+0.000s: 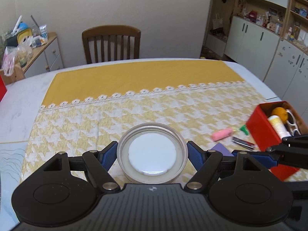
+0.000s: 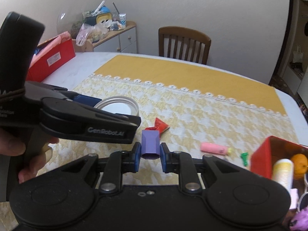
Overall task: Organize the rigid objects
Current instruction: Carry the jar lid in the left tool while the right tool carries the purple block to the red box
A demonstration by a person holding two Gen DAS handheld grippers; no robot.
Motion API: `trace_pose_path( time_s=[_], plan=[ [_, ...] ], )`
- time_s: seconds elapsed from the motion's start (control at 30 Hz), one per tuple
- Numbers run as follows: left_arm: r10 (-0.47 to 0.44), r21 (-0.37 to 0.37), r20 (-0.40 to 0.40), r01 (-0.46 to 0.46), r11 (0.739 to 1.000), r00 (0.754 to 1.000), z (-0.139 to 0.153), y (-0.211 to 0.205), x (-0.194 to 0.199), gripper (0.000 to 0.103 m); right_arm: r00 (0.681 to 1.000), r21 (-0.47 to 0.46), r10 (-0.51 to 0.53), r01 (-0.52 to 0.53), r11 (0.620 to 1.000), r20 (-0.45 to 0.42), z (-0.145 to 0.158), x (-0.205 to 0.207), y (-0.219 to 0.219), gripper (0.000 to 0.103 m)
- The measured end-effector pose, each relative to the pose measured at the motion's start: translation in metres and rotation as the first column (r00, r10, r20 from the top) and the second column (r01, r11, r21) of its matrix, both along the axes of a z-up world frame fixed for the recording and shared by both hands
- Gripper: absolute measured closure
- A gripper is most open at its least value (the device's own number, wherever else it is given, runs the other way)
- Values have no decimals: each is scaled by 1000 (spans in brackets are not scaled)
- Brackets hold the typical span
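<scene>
My left gripper (image 1: 152, 149) is shut on a round metal-rimmed lid (image 1: 153, 155) with a white inside, one blue pad on each side of its rim, held above the yellow tablecloth (image 1: 134, 80). The same lid (image 2: 117, 105) shows in the right wrist view behind the left gripper's body. My right gripper (image 2: 150, 155) is shut on a purple block (image 2: 150, 142) that sticks out forward between its pads. In the left wrist view, part of the purple block (image 1: 220, 147) shows at lower right. A small red box (image 2: 259, 156) at the right holds an orange (image 2: 299, 165) and a white tube (image 2: 284, 171).
On the cloth lie a pink cylinder (image 2: 212, 147), a green piece (image 2: 244, 156), a red wrapper (image 2: 159, 126) and a metal clipper (image 1: 242, 142). A large red box (image 2: 53, 59) stands at the table's far left. A wooden chair (image 1: 111, 44) stands behind the table.
</scene>
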State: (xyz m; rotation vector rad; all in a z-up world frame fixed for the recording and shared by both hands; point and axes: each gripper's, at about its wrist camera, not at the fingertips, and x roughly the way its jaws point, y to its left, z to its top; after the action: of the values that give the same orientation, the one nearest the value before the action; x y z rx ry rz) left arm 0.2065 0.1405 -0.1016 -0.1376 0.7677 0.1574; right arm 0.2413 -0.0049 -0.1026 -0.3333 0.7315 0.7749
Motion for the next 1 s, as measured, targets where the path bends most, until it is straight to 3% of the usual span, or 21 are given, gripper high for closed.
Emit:
trace_pose_path(
  time_s=[0.6, 1.0],
  plan=[
    [-135, 12, 57, 134, 991, 989, 53, -83, -28, 26, 991, 39, -113, 111, 993, 66, 48, -22, -85, 83],
    [-210, 21, 44, 209, 978, 977, 56, -149, -17, 26, 983, 49, -169, 166, 985, 71, 52, -8, -159, 83]
  ],
)
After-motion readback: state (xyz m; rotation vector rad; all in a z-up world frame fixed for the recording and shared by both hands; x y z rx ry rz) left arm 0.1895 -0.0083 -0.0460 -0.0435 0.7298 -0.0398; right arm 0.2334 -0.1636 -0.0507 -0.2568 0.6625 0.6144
